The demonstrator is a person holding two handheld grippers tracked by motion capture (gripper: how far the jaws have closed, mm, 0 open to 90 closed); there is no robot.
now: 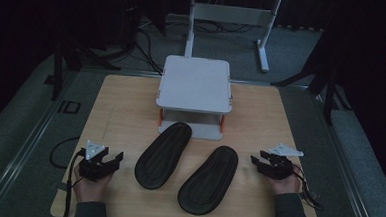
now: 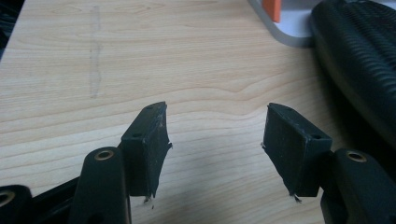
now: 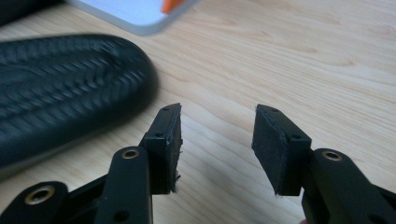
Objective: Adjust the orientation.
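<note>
— Where are the slippers?
— Left slipper (image 1: 162, 154) and right slipper (image 1: 208, 179) lie sole-up mid-table, just before the white stand (image 1: 196, 83); nothing blocks them.
— The tongs?
— Left gripper (image 1: 112, 160) and right gripper (image 1: 258, 162) flank them; both gape, empty.

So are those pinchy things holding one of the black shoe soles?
No. The left gripper and right gripper are both open over bare table, beside the two soles.

2 black ribbed soles, the left sole (image 1: 163, 154) and right sole (image 1: 208, 179), lie flat, side by side, angled.
</note>
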